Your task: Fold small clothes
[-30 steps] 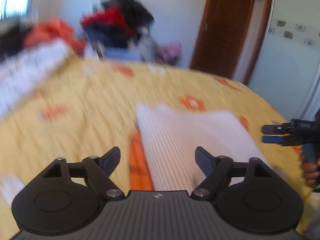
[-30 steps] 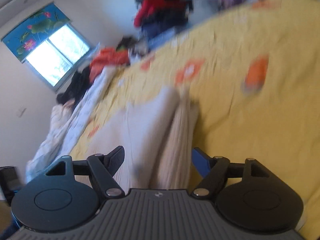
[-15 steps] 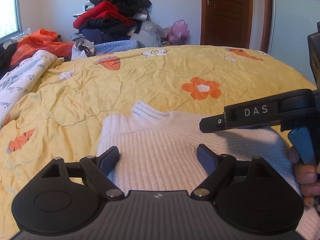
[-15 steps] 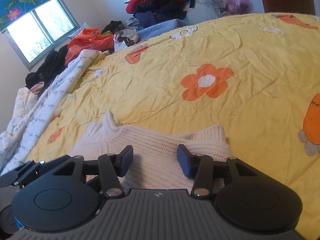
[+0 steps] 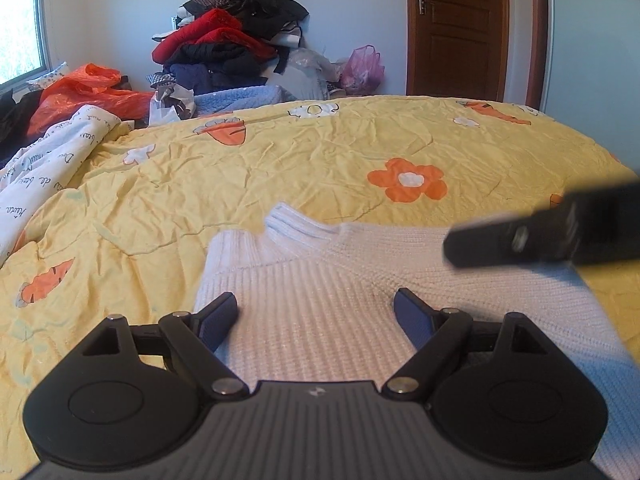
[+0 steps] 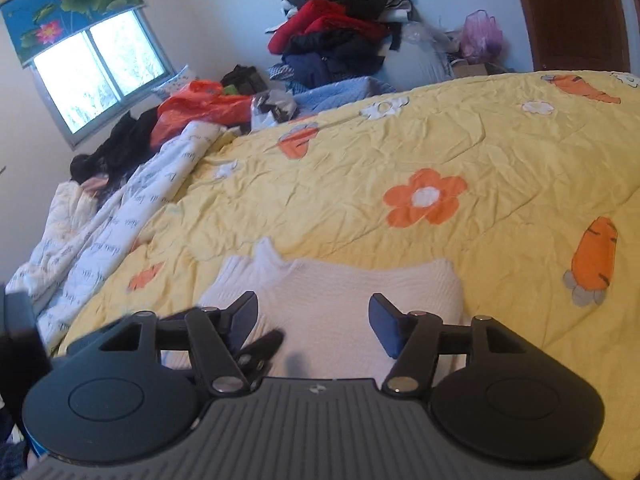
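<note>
A white knitted sweater (image 5: 320, 292) lies folded on the yellow bedspread (image 5: 280, 168), collar pointing away. My left gripper (image 5: 316, 312) is open and empty, just above the sweater's near part. My right gripper (image 6: 314, 320) is open and empty, above the sweater (image 6: 340, 288) in the right wrist view. The right gripper's blurred finger (image 5: 540, 236) crosses the right edge of the left wrist view. The left gripper's fingertip (image 6: 260, 346) shows low left in the right wrist view.
A white printed quilt (image 6: 120, 220) lies bunched along the bed's left side. A pile of clothes (image 5: 228, 48), an orange bag (image 5: 84, 92) and a pink bag (image 5: 362, 68) stand behind the bed. A brown door (image 5: 456, 28) is at the back right.
Both views have steadied after fast motion. The right gripper's jaws have opened wider and it has drawn back to the right. The sweater lies as it did half a second ago.
</note>
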A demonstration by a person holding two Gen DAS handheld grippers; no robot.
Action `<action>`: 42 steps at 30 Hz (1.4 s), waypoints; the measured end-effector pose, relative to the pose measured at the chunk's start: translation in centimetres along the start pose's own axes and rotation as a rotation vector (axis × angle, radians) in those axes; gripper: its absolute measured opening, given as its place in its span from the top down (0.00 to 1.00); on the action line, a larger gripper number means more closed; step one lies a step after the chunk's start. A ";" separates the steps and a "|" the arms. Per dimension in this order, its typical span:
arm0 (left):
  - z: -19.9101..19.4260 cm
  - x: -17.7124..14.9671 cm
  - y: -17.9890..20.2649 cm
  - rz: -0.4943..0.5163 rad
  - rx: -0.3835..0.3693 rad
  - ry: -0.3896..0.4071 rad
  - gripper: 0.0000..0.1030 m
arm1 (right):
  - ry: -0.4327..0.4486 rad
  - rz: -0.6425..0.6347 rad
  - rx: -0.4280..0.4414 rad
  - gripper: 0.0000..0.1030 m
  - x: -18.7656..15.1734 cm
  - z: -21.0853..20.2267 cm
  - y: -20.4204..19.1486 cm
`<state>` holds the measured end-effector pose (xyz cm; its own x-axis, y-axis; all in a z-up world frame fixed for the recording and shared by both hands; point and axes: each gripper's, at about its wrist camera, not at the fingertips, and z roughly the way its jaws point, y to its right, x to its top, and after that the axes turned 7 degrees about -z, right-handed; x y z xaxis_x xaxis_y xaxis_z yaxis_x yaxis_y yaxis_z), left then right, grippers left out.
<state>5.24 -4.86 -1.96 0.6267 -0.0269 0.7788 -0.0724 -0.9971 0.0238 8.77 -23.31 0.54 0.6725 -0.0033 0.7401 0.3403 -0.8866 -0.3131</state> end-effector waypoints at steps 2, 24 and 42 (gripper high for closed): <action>0.0 -0.1 0.0 0.001 0.000 0.002 0.17 | -0.045 0.008 -0.024 0.36 -0.7 1.5 0.5; -9.3 -6.6 -6.8 -0.298 -0.152 -0.053 0.14 | -0.039 -0.029 -0.050 0.34 -5.2 -4.6 2.3; -10.6 -7.5 -5.5 -0.204 -0.159 -0.012 0.18 | 0.028 -0.058 -0.049 0.43 -6.1 -5.5 3.6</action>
<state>-7.29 1.56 -1.28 0.6496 0.1718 0.7406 -0.0644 -0.9582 0.2788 2.30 -29.03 -1.85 0.6341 0.0363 0.7724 0.3452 -0.9071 -0.2407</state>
